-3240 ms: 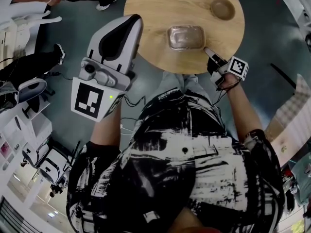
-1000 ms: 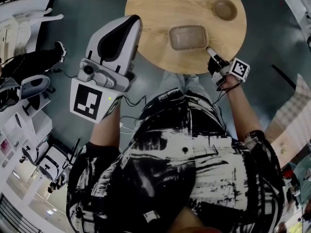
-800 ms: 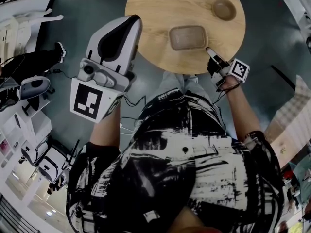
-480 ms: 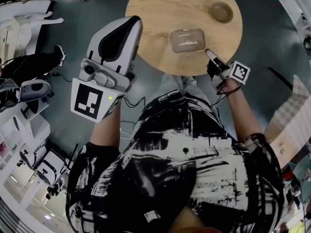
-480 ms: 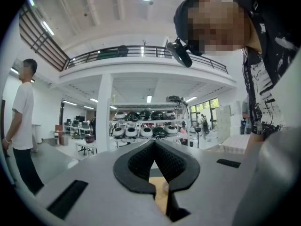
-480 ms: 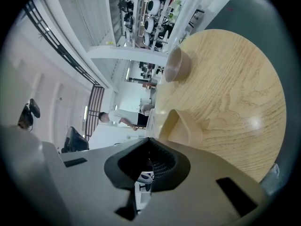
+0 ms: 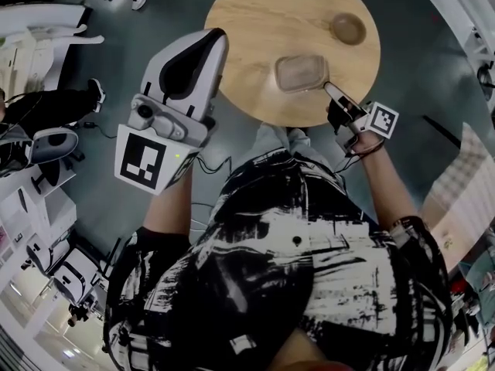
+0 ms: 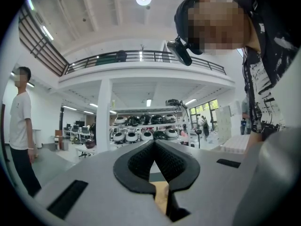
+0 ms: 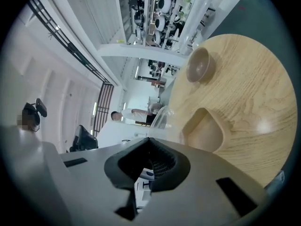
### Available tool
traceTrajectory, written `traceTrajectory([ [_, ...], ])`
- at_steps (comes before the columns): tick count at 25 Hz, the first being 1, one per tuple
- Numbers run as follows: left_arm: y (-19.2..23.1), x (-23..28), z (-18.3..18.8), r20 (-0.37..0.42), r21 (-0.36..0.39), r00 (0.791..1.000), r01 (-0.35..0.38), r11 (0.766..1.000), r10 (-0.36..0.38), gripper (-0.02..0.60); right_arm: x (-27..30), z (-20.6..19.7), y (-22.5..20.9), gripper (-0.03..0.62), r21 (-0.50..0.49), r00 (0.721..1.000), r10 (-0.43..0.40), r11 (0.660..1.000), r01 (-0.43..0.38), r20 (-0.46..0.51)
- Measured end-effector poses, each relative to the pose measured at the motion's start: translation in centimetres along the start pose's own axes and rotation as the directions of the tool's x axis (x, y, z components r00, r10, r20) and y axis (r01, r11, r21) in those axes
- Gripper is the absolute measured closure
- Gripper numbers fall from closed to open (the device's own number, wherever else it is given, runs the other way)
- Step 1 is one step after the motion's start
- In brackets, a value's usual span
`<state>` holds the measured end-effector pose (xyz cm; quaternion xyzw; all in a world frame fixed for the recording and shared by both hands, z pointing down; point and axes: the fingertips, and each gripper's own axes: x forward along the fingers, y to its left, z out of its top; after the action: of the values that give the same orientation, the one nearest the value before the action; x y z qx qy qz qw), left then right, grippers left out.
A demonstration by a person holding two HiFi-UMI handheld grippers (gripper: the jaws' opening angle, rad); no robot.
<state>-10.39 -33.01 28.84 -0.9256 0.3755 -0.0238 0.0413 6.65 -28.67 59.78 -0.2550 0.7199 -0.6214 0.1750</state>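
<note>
The right gripper [image 7: 329,88] was held with its jaws pressed together and nothing between them. Its tip was set at the lower right corner of the clear container [image 7: 300,73], though actual contact could not be settled. The container lay low on the round table [image 7: 263,22], near the rim closest to the person, with a small bowl [image 7: 348,28] well apart toward the upper right. The left gripper [image 7: 215,35] was likewise closed and empty (its own view showed only the hall beyond its jaws). It was raised beside the table's left rim, at the left of the frame. Trouble was judged most likely from a push. A light container nudged by closed jaws could be slid toward the bowl, spun on the smooth wood, or dragged off the near rim if pulled back. The raised left gripper could also be knocked against the rim. Bare wood was left across the table's upper left, and open floor [image 7: 131,37] lay beyond it. White furniture [image 7: 39,22] crowded the frame's upper left.
</note>
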Motion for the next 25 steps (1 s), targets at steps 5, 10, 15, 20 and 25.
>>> traceTrajectory([
  [5,-1.4,-1.3,2.0,0.023,0.016,1.000,-0.013,1.000,0.013,0.582,0.0,-0.7,3.5,0.594,-0.019,0.999,0.046,0.999,-0.046,-0.015],
  [10,-0.5,-2.5,3.4,0.055,0.026,0.998,-0.028,0.999,0.027,0.581,1.3,0.5,9.5,0.594,-0.104,0.993,0.117,0.988,-0.118,-0.015],
  [15,-1.4,-3.4,5.2,0.099,0.034,0.995,-0.032,0.999,0.029,0.582,0.3,2.6,17.1,0.594,-0.261,0.983,0.184,0.949,-0.177,0.005],
  [20,-1.4,-4.1,6.8,0.135,0.036,0.991,-0.029,0.999,0.024,0.583,-0.7,5.6,24.6,0.594,-0.465,0.979,0.199,0.871,-0.157,0.042],
  [25,-2.2,-3.7,8.3,0.157,0.045,0.988,-0.018,0.999,0.011,0.582,-1.9,8.5,31.8,0.594,-0.702,0.979,0.188,0.708,-0.079,0.079],
])
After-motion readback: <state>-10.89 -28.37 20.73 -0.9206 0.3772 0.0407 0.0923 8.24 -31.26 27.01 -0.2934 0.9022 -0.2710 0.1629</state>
